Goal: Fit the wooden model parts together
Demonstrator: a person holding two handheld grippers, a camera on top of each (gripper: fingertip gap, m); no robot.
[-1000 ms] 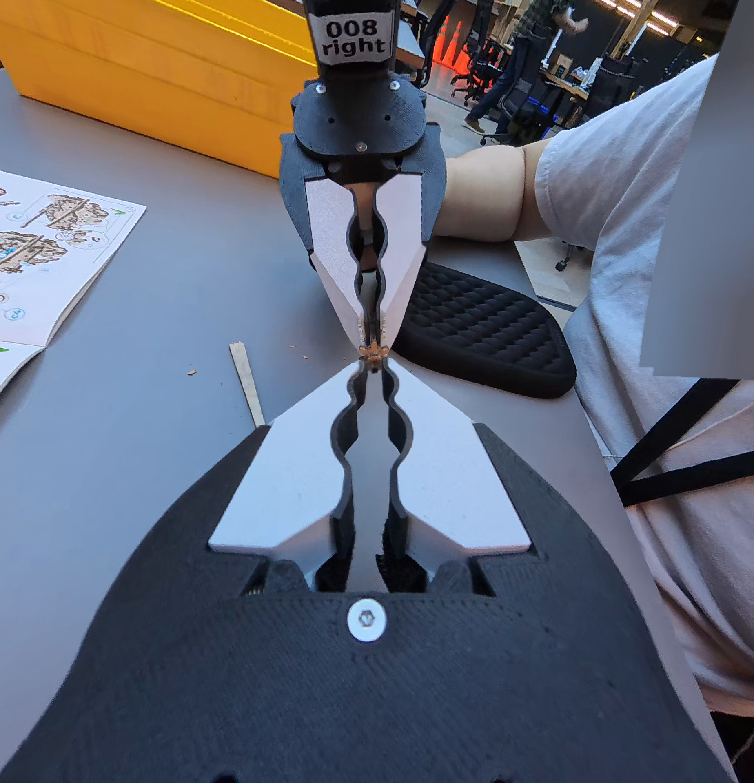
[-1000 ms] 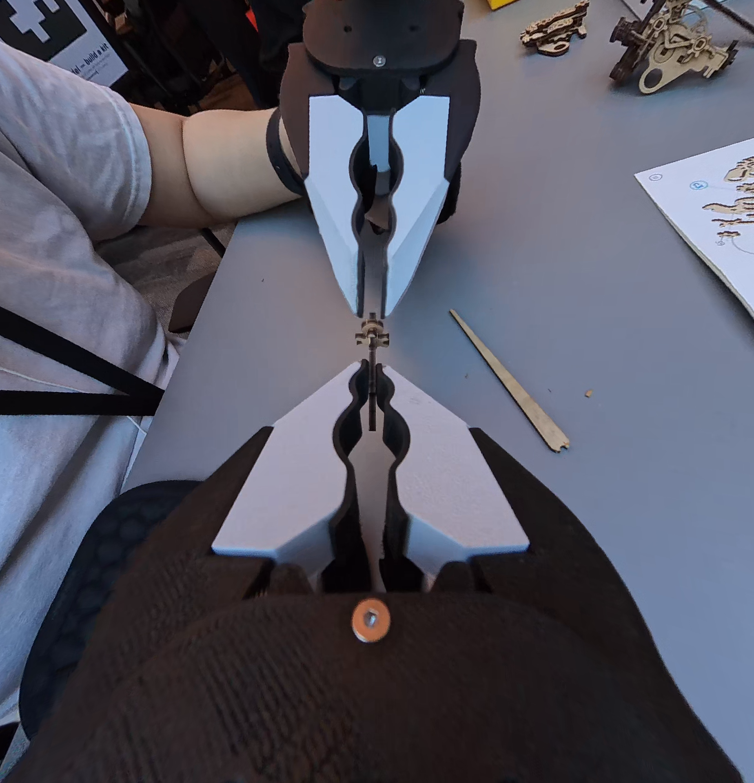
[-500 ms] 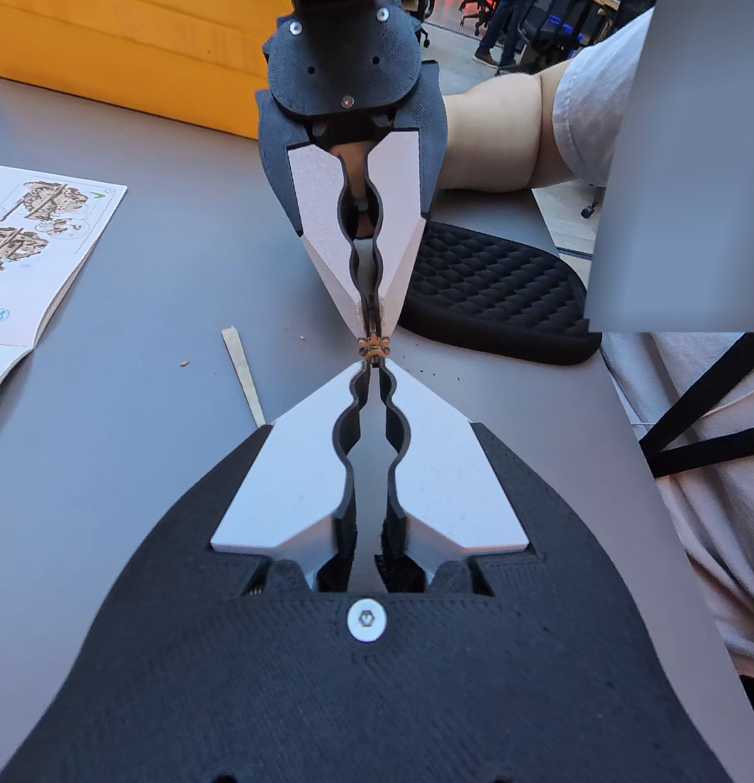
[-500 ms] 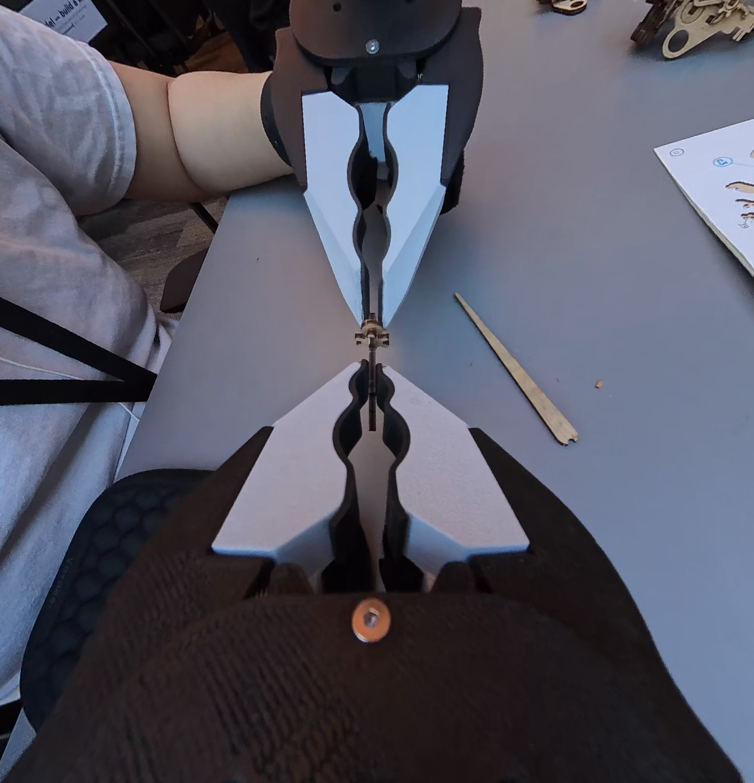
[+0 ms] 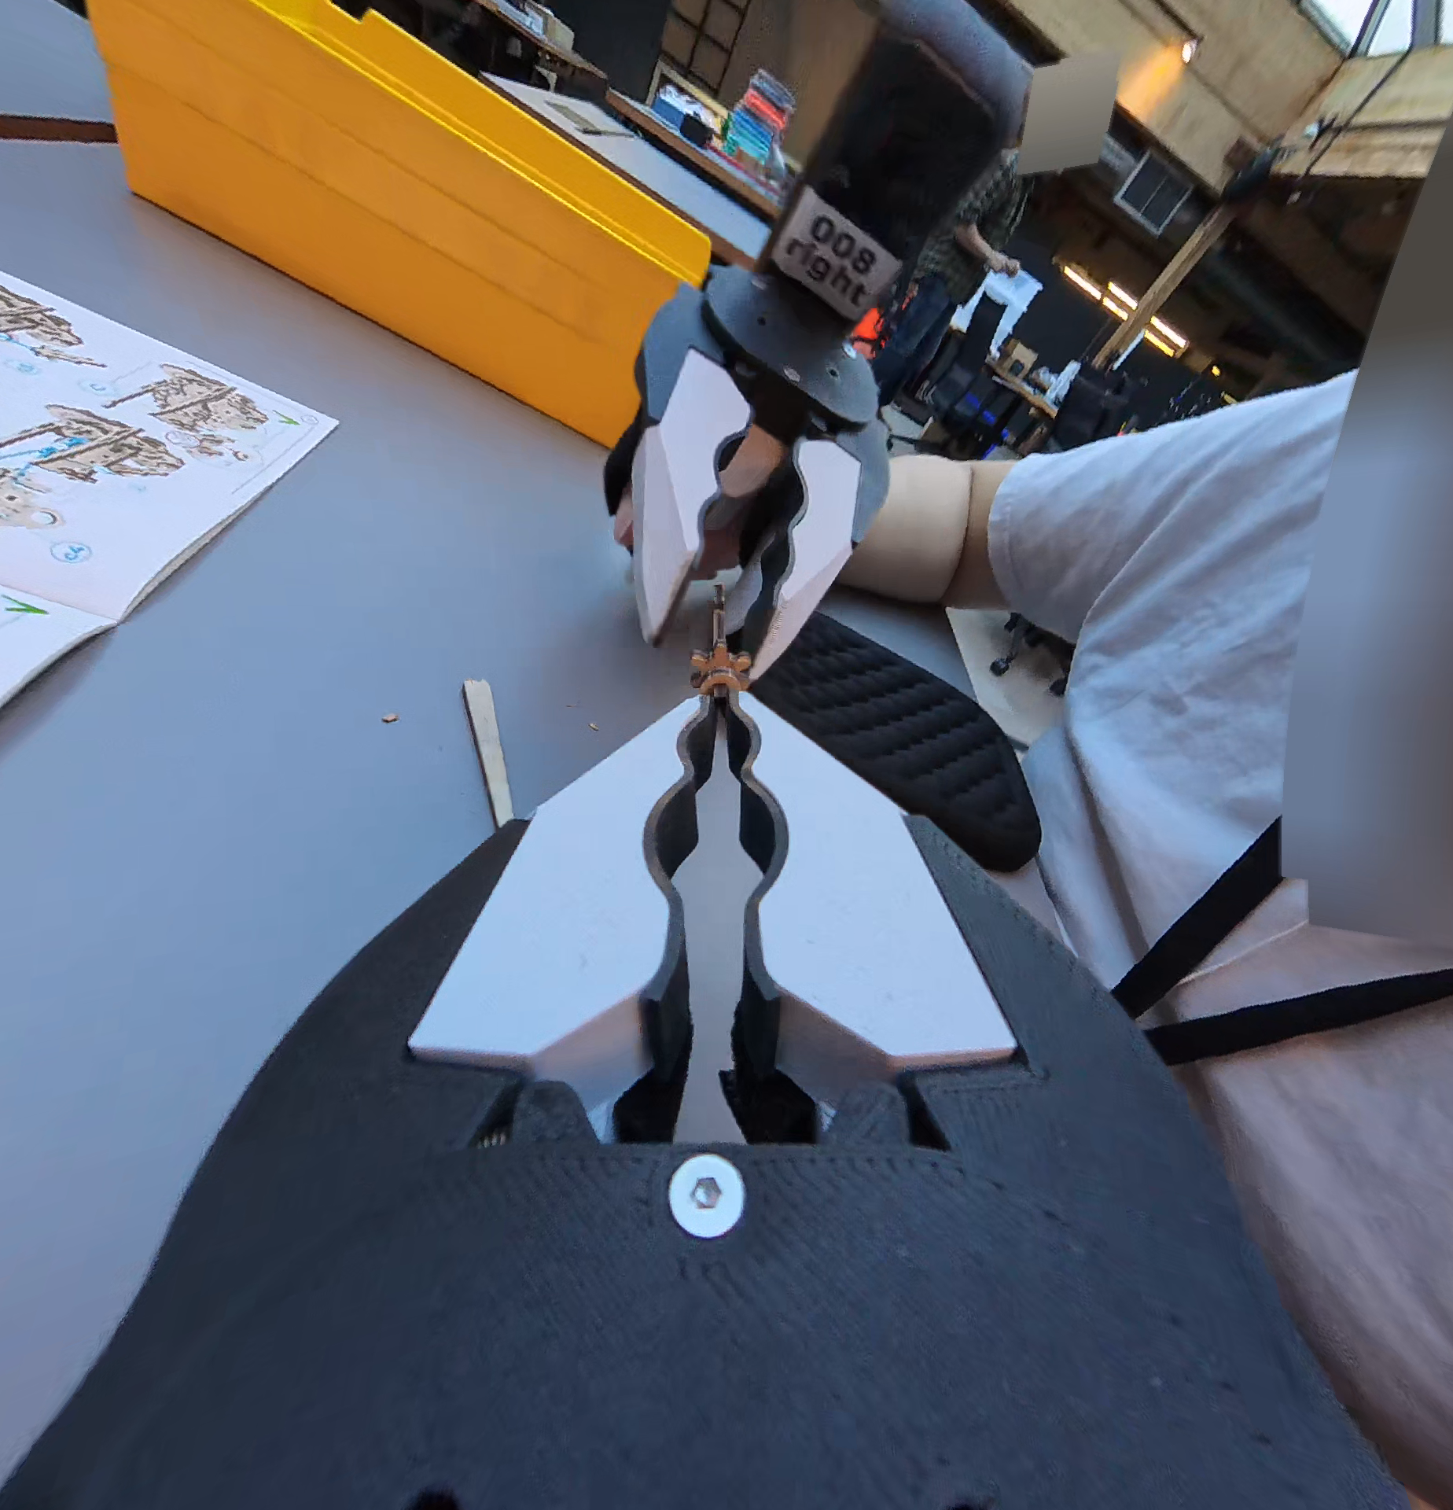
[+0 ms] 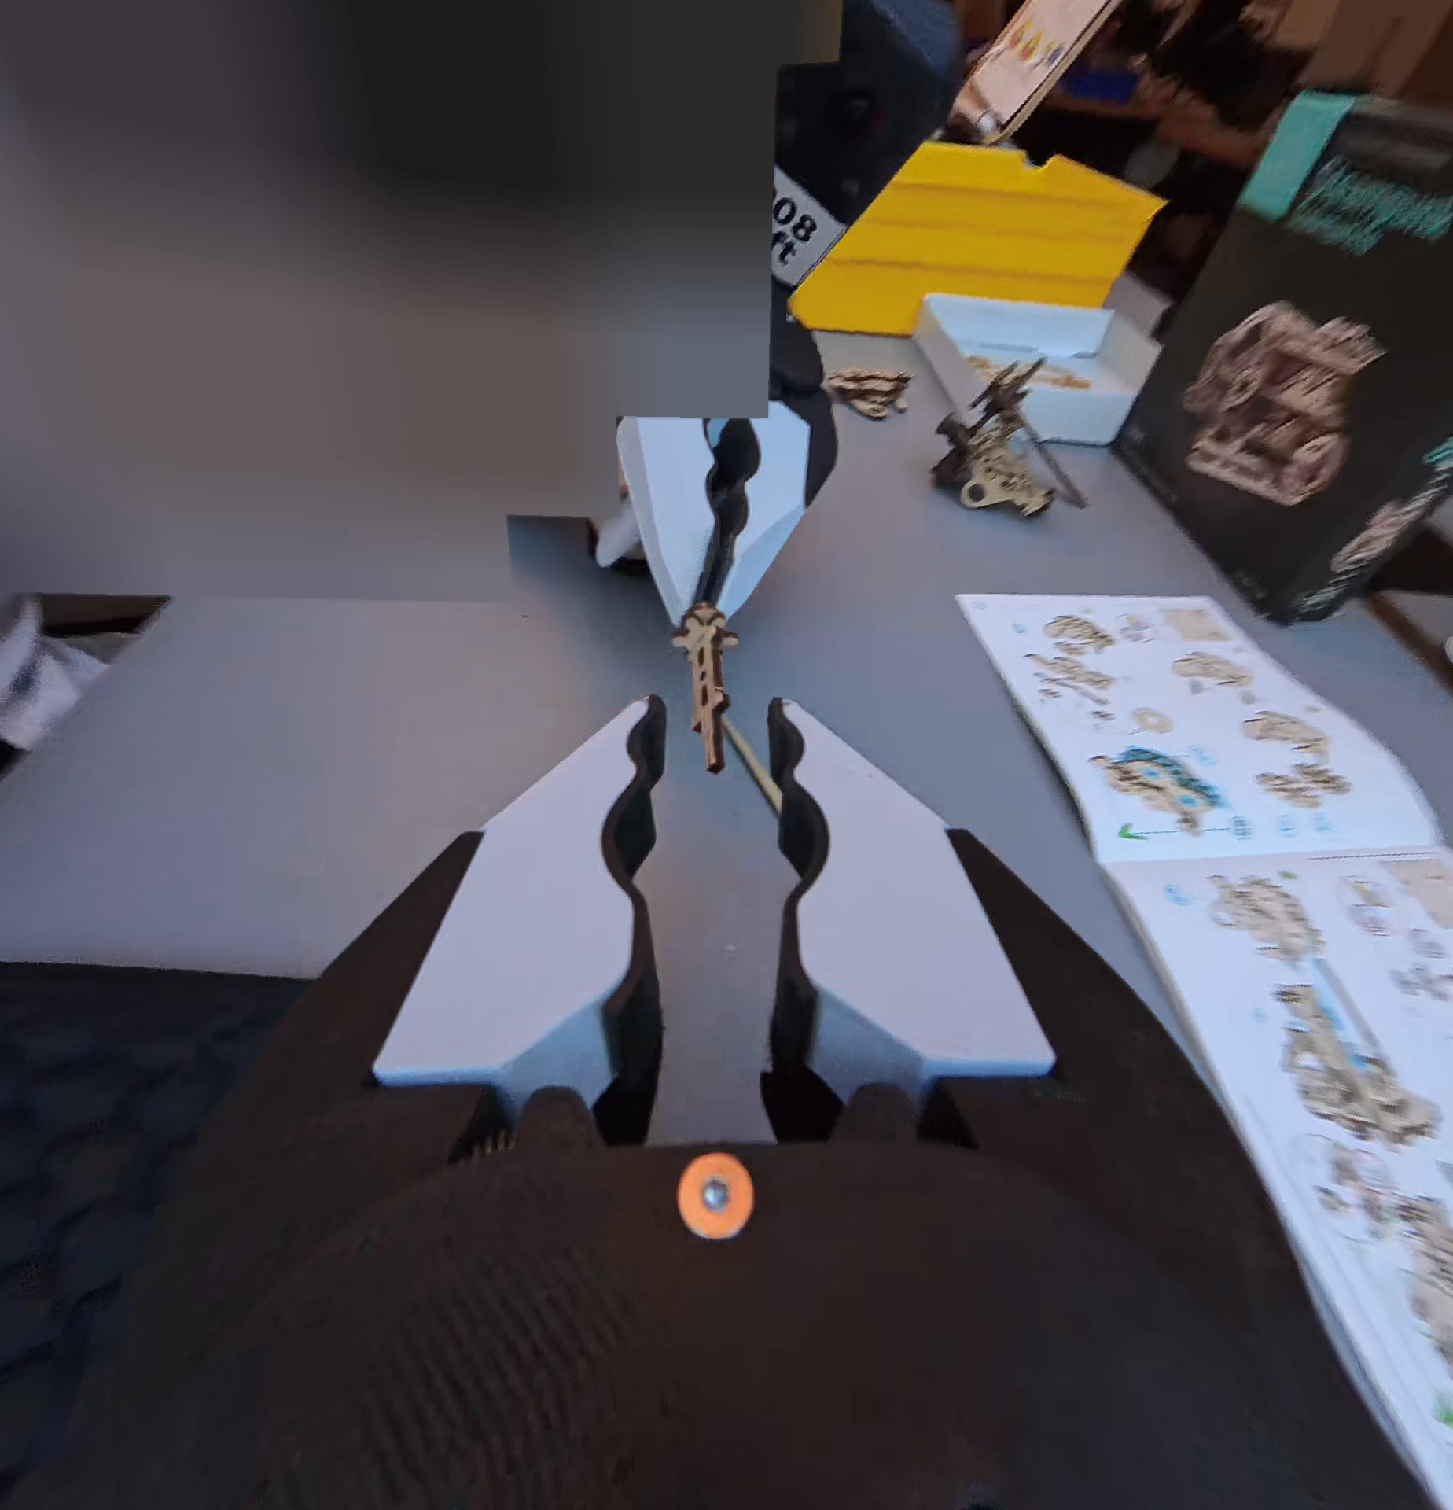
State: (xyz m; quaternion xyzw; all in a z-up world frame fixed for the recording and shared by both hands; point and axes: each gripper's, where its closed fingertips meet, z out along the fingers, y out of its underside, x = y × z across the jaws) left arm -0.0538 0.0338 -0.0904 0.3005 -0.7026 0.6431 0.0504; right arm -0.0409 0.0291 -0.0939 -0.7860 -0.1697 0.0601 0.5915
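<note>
A small wooden part, a star-shaped gear on a notched shaft (image 5: 717, 666), is held above the grey table (image 5: 217, 817). My left gripper (image 5: 717, 709) is shut on its near end, just behind the gear. In the right wrist view the shaft (image 6: 707, 694) sticks out from the left gripper's closed tips (image 6: 704, 603) toward me. My right gripper (image 6: 715, 711) is open, and its pads stand on either side of the shaft's free end without touching it. The left wrist view shows the right gripper (image 5: 707, 645) open around the shaft in the same way.
A thin wooden stick (image 5: 488, 752) lies on the table under the grippers. An instruction booklet (image 6: 1197, 735), a yellow bin (image 5: 380, 188), a black pad (image 5: 895, 735), a black box (image 6: 1311, 368), a white tray (image 6: 1034, 359) and a partly built wooden model (image 6: 993, 457) stand around. Left and right tips are no more than a few centimetres apart. My right tips are roughly 7 centimetres from the thin wooden stick (image 5: 488, 752).
My right gripper, shut on the shaft in the earlier frames, has opened and let it go. My left gripper stays shut on the part. Both views have tilted.
</note>
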